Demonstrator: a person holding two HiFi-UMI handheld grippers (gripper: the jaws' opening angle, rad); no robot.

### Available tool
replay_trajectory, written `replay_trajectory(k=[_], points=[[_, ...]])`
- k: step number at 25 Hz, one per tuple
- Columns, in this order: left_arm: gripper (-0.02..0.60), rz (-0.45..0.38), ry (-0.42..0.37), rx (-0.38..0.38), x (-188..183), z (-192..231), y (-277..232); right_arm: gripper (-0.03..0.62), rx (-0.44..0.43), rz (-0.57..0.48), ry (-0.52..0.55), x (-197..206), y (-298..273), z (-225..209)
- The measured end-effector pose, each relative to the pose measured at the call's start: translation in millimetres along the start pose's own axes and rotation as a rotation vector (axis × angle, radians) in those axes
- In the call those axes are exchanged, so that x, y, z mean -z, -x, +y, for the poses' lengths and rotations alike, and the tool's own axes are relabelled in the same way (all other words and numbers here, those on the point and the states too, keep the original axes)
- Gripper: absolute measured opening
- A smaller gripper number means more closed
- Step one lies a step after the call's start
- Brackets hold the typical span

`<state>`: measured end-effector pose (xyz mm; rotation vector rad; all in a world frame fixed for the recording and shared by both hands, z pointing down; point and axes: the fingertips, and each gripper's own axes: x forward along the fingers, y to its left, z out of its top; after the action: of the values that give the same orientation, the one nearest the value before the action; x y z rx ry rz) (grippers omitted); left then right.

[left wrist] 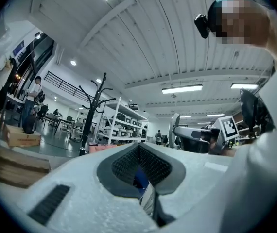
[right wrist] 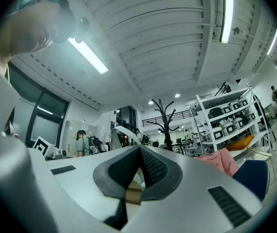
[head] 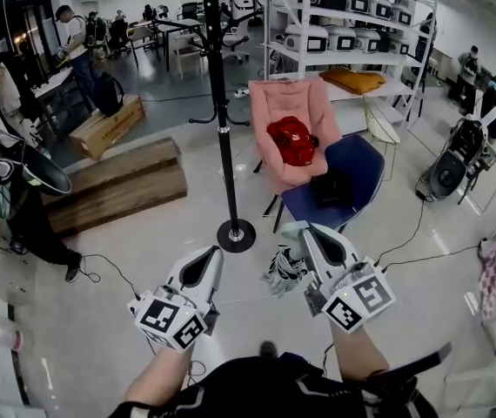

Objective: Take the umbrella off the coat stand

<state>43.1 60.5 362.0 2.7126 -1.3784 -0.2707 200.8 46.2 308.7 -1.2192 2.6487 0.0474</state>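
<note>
On pale glossy floor [head: 74, 320], coat stand [head: 222, 129]

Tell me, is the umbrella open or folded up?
Folded up. The umbrella is a small bunched bundle at the right hand-held gripper, its canopy not spread.

The shells of the left gripper [head: 206, 259] and the right gripper [head: 307, 236] are white plastic with a fine-grained matt finish. Their pads [left wrist: 153, 166] are dark and ribbed. The small folded umbrella of pale patterned cloth [head: 284, 268] is soft and crumpled. The tall black metal coat stand [head: 221, 103] is smooth and semi-gloss, with 1 bright chromed collar. The pale grey floor [head: 100, 320] is smooth and glossy. The low brown wooden platform [head: 122, 185] is matt and grained. The brown cardboard box [head: 104, 127] is matt. The pink cloth chair [head: 291, 103] is soft, and the red bundle [head: 291, 139] on it is glossy.
</note>
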Motion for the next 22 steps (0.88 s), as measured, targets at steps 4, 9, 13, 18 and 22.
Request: replay_trajectory(k=[4, 9, 13, 18, 22], points=[[0.011, 0.002, -0.005, -0.004, -4, 6, -31, 0.008, -0.012, -0.002, -0.01, -4, -19, -30], [0.011, 0.002, -0.017, -0.026, 2, 11, -61, 0.007, -0.051, -0.014, -0.009, -3, -36, -59], [0.011, 0.0, -0.028, -0.054, 3, 16, -76, 0.006, -0.083, -0.015, -0.024, 1, -47, -75], [0.011, 0.001, -0.039, -0.077, -3, 28, -90, 0.007, -0.111, -0.007, -0.034, 4, -67, -86], [0.011, -0.009, -0.056, -0.088, -3, 44, -98, 0.007, -0.116, -0.005, -0.039, 10, -87, -89]])
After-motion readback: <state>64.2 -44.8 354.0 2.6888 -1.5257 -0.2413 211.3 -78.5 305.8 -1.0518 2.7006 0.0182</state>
